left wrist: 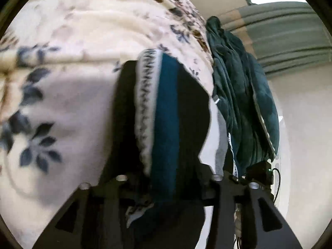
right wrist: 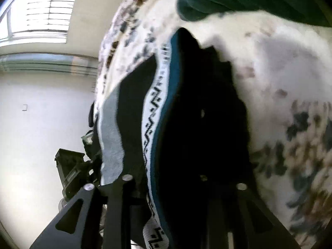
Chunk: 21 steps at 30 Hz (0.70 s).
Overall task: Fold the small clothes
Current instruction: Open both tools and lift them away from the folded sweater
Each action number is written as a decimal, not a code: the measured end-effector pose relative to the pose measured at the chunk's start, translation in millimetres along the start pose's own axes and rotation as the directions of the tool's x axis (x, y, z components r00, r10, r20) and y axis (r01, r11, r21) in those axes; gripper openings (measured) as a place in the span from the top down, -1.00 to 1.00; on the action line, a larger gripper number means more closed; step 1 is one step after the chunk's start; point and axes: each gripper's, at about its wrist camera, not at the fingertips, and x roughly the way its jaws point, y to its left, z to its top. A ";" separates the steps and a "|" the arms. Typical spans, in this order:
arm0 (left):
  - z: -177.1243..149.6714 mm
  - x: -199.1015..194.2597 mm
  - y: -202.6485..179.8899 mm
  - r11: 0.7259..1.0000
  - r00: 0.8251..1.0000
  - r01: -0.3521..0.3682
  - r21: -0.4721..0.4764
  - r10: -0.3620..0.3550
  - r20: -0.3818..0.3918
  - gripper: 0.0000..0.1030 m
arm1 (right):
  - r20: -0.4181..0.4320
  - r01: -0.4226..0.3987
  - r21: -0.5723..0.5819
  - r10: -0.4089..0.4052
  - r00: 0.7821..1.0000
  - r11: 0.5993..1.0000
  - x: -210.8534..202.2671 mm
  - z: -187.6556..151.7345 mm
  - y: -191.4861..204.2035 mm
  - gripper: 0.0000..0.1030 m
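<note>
Teal garment [left wrist: 164, 124] hung pinched in my left gripper [left wrist: 164, 95] and right gripper [right wrist: 182, 87], both tilted down over one blanket [left wrist: 62, 103].

Daylight from the window [right wrist: 39, 10] blows out, I see motion blur on the floral blanket [left wrist: 62, 83], heavy fisheye curving, dark vignetted corners.

— Blanket [left wrist: 68, 95]? Looked fleecy, matt, cream with blue flowers.
— Small garment [left wrist: 164, 112]: soft teal cloth, knitted white waistband [left wrist: 145, 95].
— Gripper fingers [left wrist: 124, 103]: matt black plastic, shiny metal bolts [left wrist: 122, 178].
</note>
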 end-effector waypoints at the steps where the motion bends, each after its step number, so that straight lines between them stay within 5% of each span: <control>1: -3.5 -6.5 -1.1 1.000 1.000 -0.004 -0.004 0.004 0.003 0.23 | 0.017 0.024 0.007 -0.024 1.000 1.000 -9.4 -1.8 -0.9 0.09; 5: -30.5 -41.0 -19.5 0.991 0.990 -0.124 0.050 0.120 0.072 0.22 | 0.129 0.178 -0.040 -0.171 0.977 0.983 -48.0 -12.1 13.9 0.02; 6: -43.2 -49.7 -30.8 0.972 0.972 -0.221 0.085 0.211 0.105 0.19 | 0.164 0.229 -0.079 -0.214 0.963 0.970 -56.2 -18.3 24.9 0.02; 8: -57.8 -51.3 -47.0 0.925 0.930 -0.356 0.132 0.335 0.153 -0.15 | 0.221 0.353 -0.163 -0.314 0.923 0.921 -65.8 -40.6 48.2 0.00; 10: -70.9 -48.4 -57.7 0.895 0.905 -0.415 0.164 0.386 0.181 -0.71 | 0.245 0.424 -0.214 -0.371 0.896 0.880 -69.7 -63.9 59.5 -0.01; 12: -81.8 -40.0 -66.5 0.867 0.884 -0.458 0.194 0.424 0.195 -0.72 | 0.231 0.488 -0.243 -0.439 0.868 0.838 -62.8 -85.1 57.8 -0.01; 14: -88.8 -24.3 -66.7 0.836 0.860 -0.509 0.205 0.483 0.167 -0.72 | 0.211 0.578 -0.234 -0.540 0.815 0.781 -46.5 -94.4 43.1 -0.01; 17: -95.6 -11.8 -65.5 0.806 0.834 -0.552 0.215 0.528 0.161 -0.72 | 0.208 0.627 -0.203 -0.593 0.778 0.752 -42.3 -103.8 23.1 -0.01; 21: -102.9 -19.9 -83.7 0.769 0.808 -0.589 0.249 0.552 0.206 -0.72 | 0.282 0.684 -0.196 -0.627 0.726 0.703 -51.5 -109.8 47.7 -0.18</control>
